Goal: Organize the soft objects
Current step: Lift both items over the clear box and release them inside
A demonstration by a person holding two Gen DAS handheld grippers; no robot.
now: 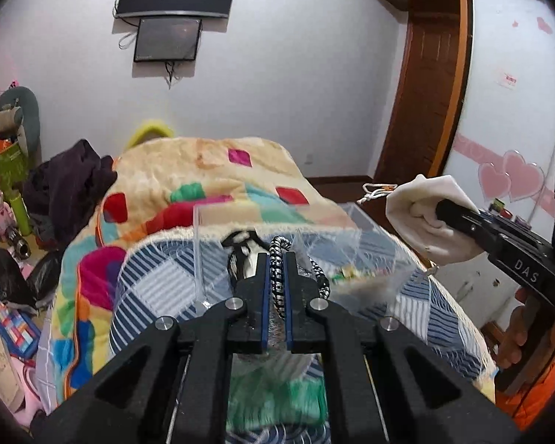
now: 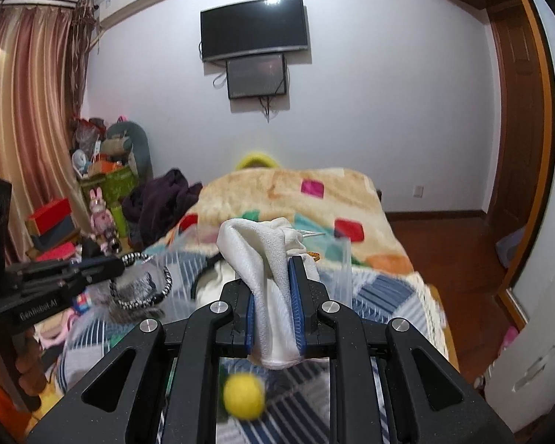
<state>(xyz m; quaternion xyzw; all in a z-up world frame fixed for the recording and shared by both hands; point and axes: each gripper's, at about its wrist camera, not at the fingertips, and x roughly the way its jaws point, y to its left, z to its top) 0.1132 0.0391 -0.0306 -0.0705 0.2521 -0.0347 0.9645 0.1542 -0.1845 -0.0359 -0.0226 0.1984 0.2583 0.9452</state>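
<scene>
Your left gripper point(image 1: 276, 259) is clenched on a black-and-white braided cord point(image 1: 277, 277); the cord stands pinched between the blue pads point(image 1: 264, 296) and loops off to the right of the jaws. In the right wrist view the same cord point(image 2: 140, 298) hangs as a loop from the left gripper point(image 2: 120, 263), over the left part of the bed.

Just beyond the left gripper sits a clear plastic box point(image 1: 199, 255) on the striped blue-and-white quilt point(image 1: 155, 288), near the middle of the bed. A dark-and-white item point(image 1: 240, 248) lies inside it, too blurred to name. Beyond the box, a plush blanket with coloured squares point(image 1: 203, 170) covers the far end of the bed, and a dark purple garment point(image 1: 70, 181) is heaped at the bed's left edge.

Further right, your right gripper point(image 2: 272, 273) is clamped on a white cloth point(image 2: 266, 259). The cloth bunches above the fingertips and hangs down below the jaws, held in the air above the quilt point(image 2: 381, 292). From the left wrist view the right gripper point(image 1: 438, 211) holds that white cloth point(image 1: 418, 214) beyond the right side of the box, its drawstring point(image 1: 373, 190) trailing to the left.

Below the right gripper, a yellow ball point(image 2: 243, 396) rests on the quilt at the near edge of the bed.
</scene>
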